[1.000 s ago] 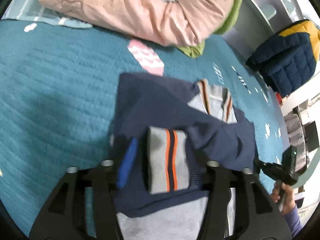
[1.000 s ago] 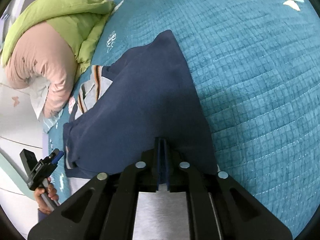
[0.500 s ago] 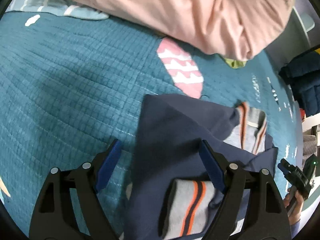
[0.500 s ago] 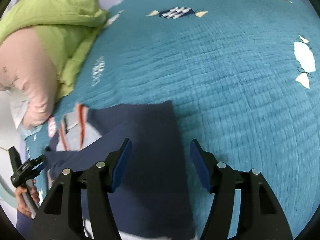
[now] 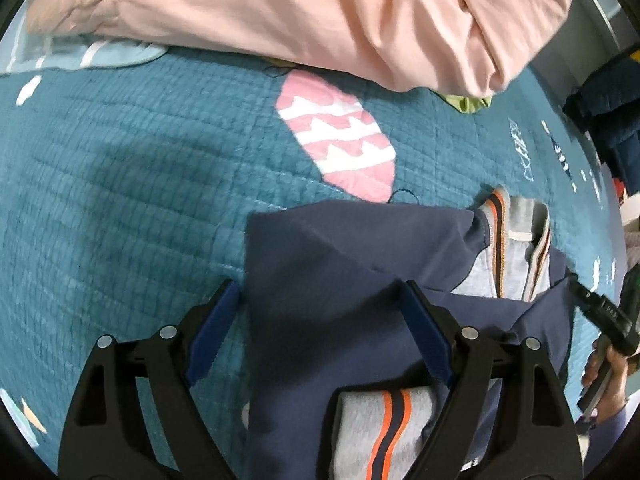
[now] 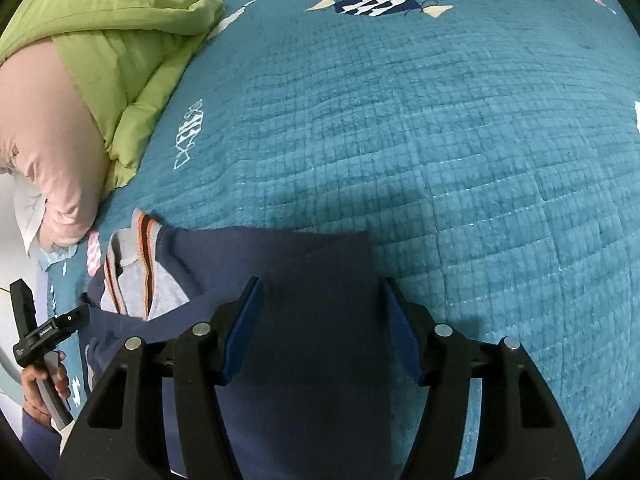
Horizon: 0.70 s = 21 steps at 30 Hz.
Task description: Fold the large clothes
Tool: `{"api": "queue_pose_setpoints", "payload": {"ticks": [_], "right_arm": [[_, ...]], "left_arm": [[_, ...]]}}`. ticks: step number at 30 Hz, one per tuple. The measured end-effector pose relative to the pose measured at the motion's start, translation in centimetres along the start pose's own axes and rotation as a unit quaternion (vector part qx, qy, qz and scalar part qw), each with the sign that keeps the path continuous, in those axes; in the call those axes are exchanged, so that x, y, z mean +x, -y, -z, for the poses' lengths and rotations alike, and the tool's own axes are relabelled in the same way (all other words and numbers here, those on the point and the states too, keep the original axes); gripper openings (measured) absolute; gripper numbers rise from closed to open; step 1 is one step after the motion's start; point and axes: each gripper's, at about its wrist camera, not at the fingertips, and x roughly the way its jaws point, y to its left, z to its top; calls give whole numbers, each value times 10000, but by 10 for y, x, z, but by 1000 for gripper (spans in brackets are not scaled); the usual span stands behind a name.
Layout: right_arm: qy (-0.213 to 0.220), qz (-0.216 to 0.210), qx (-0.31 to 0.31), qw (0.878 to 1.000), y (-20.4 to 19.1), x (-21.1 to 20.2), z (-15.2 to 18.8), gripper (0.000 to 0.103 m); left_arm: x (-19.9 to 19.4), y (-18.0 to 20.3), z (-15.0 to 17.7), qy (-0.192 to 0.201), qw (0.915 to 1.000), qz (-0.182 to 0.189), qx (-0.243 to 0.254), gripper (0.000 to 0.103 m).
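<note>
- Navy sweatshirt [image 5: 344,280], grey panels with orange and dark stripes: lying folded on the teal quilt [image 6: 400,120], collar showing between the two tools.
- Left gripper [image 5: 316,320]: jaws having just been opening, standing wide, empty, straddling the garment's outer fold edge.
- Right gripper [image 6: 320,320]: jaws having just been opening, standing apart, gripping nothing, navy cloth lying beneath.
- Bare quilt stretching ahead of the right jaws; pink bedding [image 5: 320,12] lying ahead of the left.
</note>
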Motion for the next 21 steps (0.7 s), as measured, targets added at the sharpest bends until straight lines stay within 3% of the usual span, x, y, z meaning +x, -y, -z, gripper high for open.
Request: {"api": "queue_pose_setpoints", "payload": {"ticks": [3,5,7,8,9,10,12,21], "right_arm": [[-6,303,-237,9993,-6,2,1,44],[11,509,-342,9981,-6,2,2,23],[2,271,-274,9993,-2,0,3,6],[36,267,-307,9992,-2,-2,4,5],[76,267,-403,9988,-5,-5,5,5],[117,270,-461,9985,-8,-7,7,5],[269,352,-515,9977,-12,-15,11,4],[966,-44,-550,9938,-17,-77,30,4]], "left_arm": [[2,5,-1,30,9998,-115,153,78],[3,7,-1,125,9994,-236,225,62],[3,7,0,153,9990,-311,293,52],[2,10,1,183,9987,-288,388,31],[1,14,1,186,9985,-217,467,19],[-3,20,2,250,9979,-147,581,15],[-12,33,7,466,9946,-341,861,13],[-64,28,25,993,9915,274,797,12]]}}
